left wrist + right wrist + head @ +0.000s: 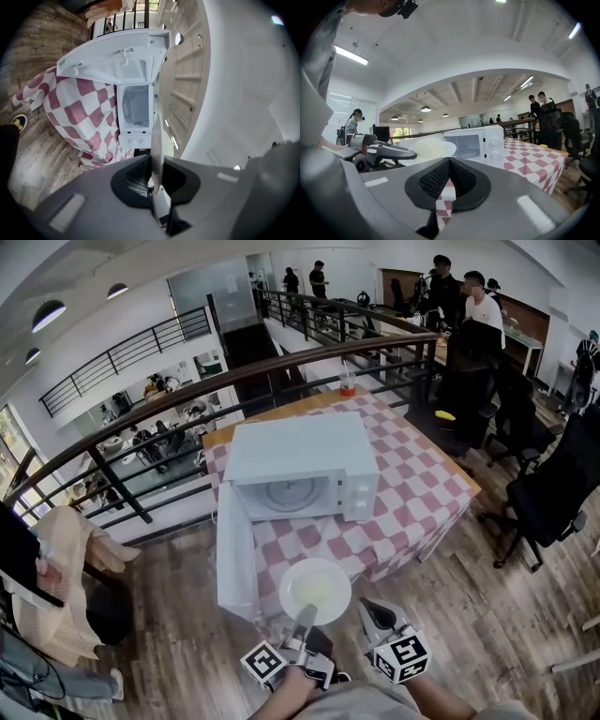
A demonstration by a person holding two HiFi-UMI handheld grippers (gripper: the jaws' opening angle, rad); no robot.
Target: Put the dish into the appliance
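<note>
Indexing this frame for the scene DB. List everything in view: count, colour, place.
table: 1, pink-and-white check cloth, centre
microwave: 1, white, on the table, door open
dish: 1, white, in the air in front of the open microwave
cup: 1, reddish, far edge of the table
chairs: at least 2, black, right of the table
railing: 1, dark, behind the table
people: several, dark or white tops, far background
left gripper: 1, grey, shut on the dish's near rim
right gripper: 1, grey, shut, empty, right of the left gripper
</note>
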